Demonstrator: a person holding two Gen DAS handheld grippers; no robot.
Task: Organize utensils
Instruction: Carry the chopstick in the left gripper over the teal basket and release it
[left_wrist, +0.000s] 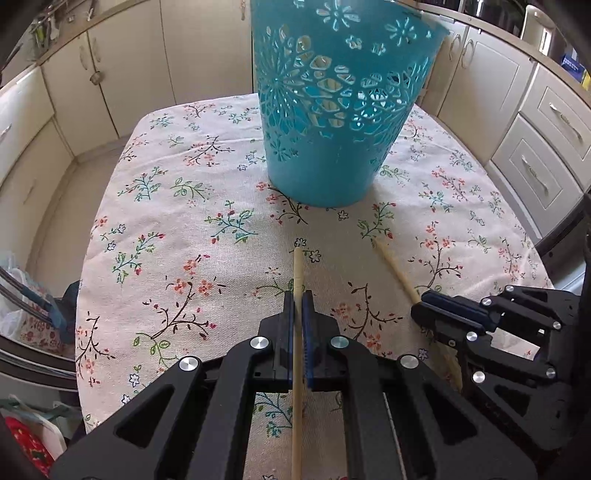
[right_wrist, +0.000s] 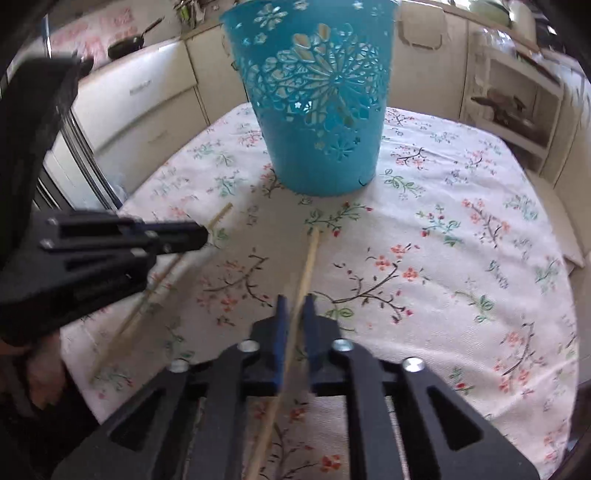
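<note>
Two chopsticks are counted, one per pair of tongs. The left chopstick (left_wrist: 298, 273) is clamped in the left tongs (left_wrist: 299, 295), its long axis aimed ahead at the one blue basket (left_wrist: 332, 110). The right chopstick (right_wrist: 308, 266) is likewise clamped in the right tongs (right_wrist: 295, 301), the basket (right_wrist: 317, 110) standing just beyond both tips on the tablecloth (right_wrist: 461, 258), about equally near each hand.

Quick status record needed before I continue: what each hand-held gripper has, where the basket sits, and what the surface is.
left hand-held gripper: shut on one wooden chopstick, tip pointing toward the basket
right hand-held gripper: shut on a second chopstick, also aimed at the basket
basket: turquoise plastic with flower cut-outs, upright on the table ahead of both grippers
basket contents: pale sticks glimpsed through the cut-outs; kind unclear
surface: floral tablecloth
chopsticks in basket from these grippers: not yet
</note>
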